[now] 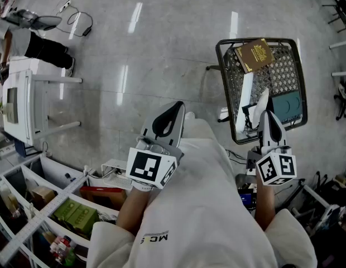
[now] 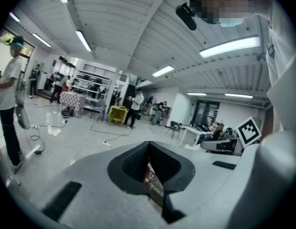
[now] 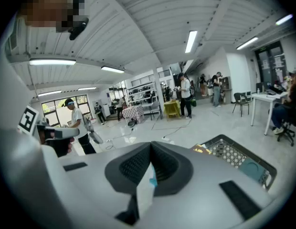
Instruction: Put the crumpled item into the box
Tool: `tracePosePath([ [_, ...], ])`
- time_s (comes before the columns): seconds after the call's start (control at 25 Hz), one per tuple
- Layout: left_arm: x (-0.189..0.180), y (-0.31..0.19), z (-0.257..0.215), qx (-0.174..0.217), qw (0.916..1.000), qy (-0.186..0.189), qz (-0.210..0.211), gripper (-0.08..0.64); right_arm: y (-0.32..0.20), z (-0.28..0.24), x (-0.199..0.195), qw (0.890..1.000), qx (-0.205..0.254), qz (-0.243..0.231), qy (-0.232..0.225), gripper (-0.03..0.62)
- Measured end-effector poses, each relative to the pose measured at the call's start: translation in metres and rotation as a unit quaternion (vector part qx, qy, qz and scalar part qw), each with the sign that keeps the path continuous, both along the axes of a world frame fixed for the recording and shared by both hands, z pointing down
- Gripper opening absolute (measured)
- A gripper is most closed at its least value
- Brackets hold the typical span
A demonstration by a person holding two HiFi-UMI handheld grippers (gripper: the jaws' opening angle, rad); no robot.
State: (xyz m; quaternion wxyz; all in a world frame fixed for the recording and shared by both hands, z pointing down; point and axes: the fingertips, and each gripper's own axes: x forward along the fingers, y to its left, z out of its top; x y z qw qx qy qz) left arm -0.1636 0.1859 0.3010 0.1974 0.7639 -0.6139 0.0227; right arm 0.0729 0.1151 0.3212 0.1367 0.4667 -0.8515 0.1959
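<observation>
At the mesh table's (image 1: 221, 66) edge, the right hand-held gripper (image 3: 150, 149) clamps a white sheet (image 3: 145, 194) lengthwise along its jaws; the left hand-held gripper (image 2: 149, 148) is closed, empty.

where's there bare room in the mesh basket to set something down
Bare mesh lies right of the brown booklet, along the basket's right rim, above the teal patch. The left side is crowded with white items; the right gripper, shut on a white sheet, hangs over the near edge.
</observation>
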Motion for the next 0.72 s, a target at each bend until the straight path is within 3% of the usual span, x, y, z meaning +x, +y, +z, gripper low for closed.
tracePosePath([
  [0.2, 0.035, -0.059, 0.007, -0.004, 0.9947, -0.01, 0.102, 0.02, -0.023, -0.037, 0.018, 0.997, 0.068, 0.043, -0.022, 0.017],
  [0.44, 0.062, -0.074, 0.014, -0.012, 0.9706, -0.006, 0.24, 0.02, 0.008, -0.052, 0.019, 0.985, 0.111, 0.136, 0.002, 0.017],
  [0.6, 0.055, -0.074, 0.018, -0.023, 0.9591, -0.001, 0.282, 0.02, 0.02, -0.049, -0.009, 0.98, 0.109, 0.169, -0.01, 0.017],
  [0.72, 0.035, -0.085, 0.015, -0.016, 0.9591, 0.001, 0.283, 0.019, 0.017, -0.051, -0.029, 0.975, 0.114, 0.189, -0.031, 0.017],
])
